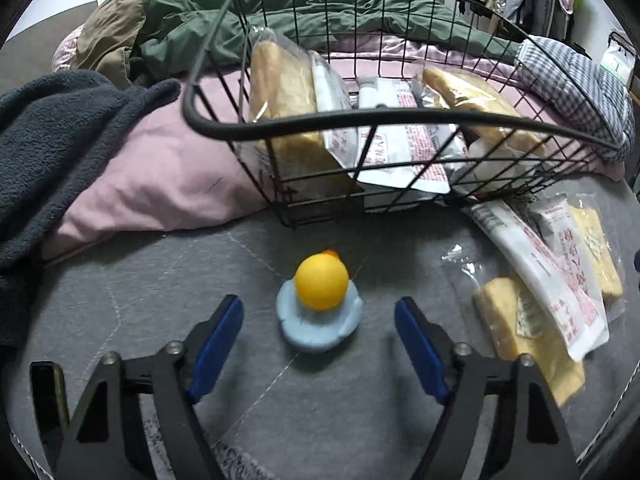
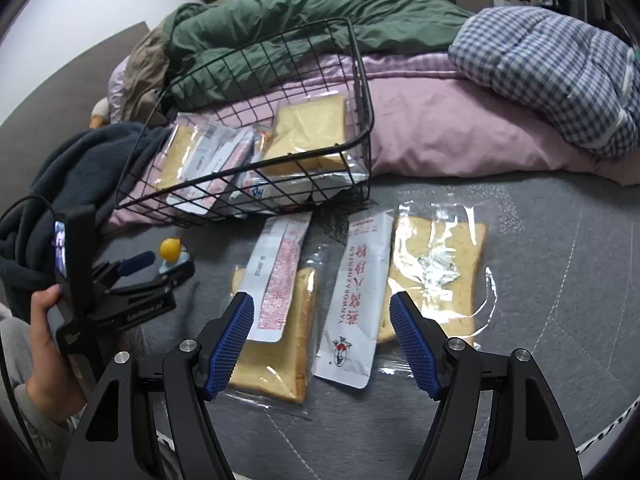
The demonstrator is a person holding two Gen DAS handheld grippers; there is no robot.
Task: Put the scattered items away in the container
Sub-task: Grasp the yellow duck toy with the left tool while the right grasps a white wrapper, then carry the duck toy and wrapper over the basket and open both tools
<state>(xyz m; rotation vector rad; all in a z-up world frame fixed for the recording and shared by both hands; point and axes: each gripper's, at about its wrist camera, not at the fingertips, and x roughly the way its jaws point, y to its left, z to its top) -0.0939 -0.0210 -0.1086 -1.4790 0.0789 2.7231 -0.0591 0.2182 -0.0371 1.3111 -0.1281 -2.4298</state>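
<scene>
Yellow duck (image 1: 321,284), black wire basket (image 1: 384,120), blue-white checked quilt (image 2: 552,76), grey blanket (image 2: 540,240)

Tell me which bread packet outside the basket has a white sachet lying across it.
The left bread packet: a white sachet with red print overlaps its top. The right bread packet has its sachet beside it.

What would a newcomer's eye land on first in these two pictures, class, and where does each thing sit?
Probably the small yellow rubber duck on its pale blue base, standing on the grey quilted cover between the open fingers of the left claw. Behind it, the black wire basket holds wrapped bread slices. Under the open right claw, two more clear-wrapped bread slices lie flat outside the basket.
</scene>
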